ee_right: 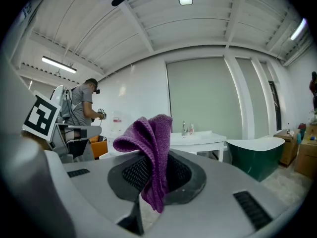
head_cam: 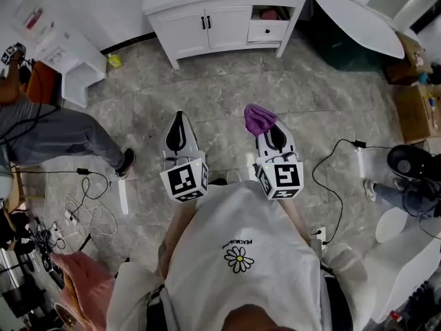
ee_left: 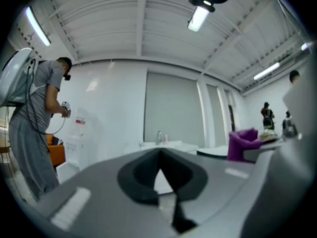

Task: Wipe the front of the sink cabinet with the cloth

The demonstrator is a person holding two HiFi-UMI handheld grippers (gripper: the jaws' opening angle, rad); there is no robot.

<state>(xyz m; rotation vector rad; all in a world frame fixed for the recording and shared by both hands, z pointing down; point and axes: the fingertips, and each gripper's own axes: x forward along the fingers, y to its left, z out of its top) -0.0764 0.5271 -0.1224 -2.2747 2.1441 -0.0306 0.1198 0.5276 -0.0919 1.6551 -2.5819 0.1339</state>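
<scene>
My right gripper clamps the crumpled purple knitted cloth; my left gripper is closed and empty. The white sink cabinet stands well ahead, so I judge approaching it comes next.

Left tongs closed and empty, right tongs clamping purple cloth

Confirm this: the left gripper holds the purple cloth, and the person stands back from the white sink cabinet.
Wrong gripper: the purple cloth is clamped in the right gripper, as the right gripper view shows; the left gripper is shut on nothing. The person does stand back from the white sink cabinet.
</scene>
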